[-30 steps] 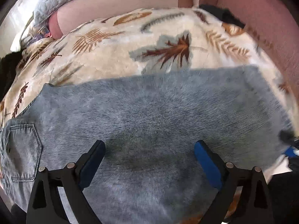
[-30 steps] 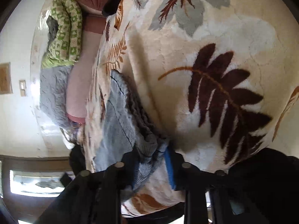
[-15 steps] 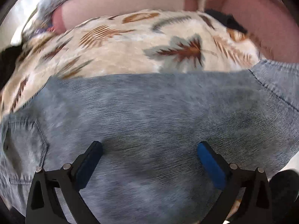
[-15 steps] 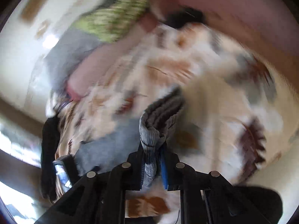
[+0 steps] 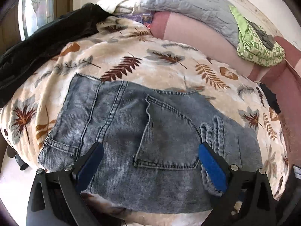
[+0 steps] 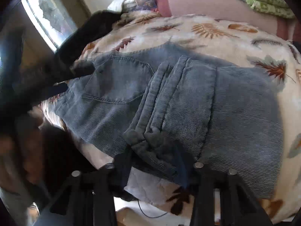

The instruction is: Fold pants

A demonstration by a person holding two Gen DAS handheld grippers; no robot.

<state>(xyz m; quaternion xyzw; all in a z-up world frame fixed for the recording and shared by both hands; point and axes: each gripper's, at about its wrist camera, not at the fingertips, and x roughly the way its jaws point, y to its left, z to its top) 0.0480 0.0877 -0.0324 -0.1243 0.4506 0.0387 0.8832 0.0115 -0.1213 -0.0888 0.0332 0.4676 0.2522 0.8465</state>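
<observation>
The grey-blue jeans lie folded over on the leaf-print blanket, back pocket up, with the leg hems laid across the seat. My left gripper is open and empty, hovering just above the jeans near their front edge. In the right wrist view the jeans fill the middle. My right gripper sits at the bunched leg hems, jaws apart with the cloth lying between them. The left gripper's finger shows at the left.
A black garment lies at the blanket's back left. A grey pillow and a green patterned cloth rest on the pink sofa back. A window is at the left.
The right gripper carried the leg hems up and over onto the seat of the jeans, and its jaws have opened. The left gripper pulled back and now sees the whole folded jeans.
</observation>
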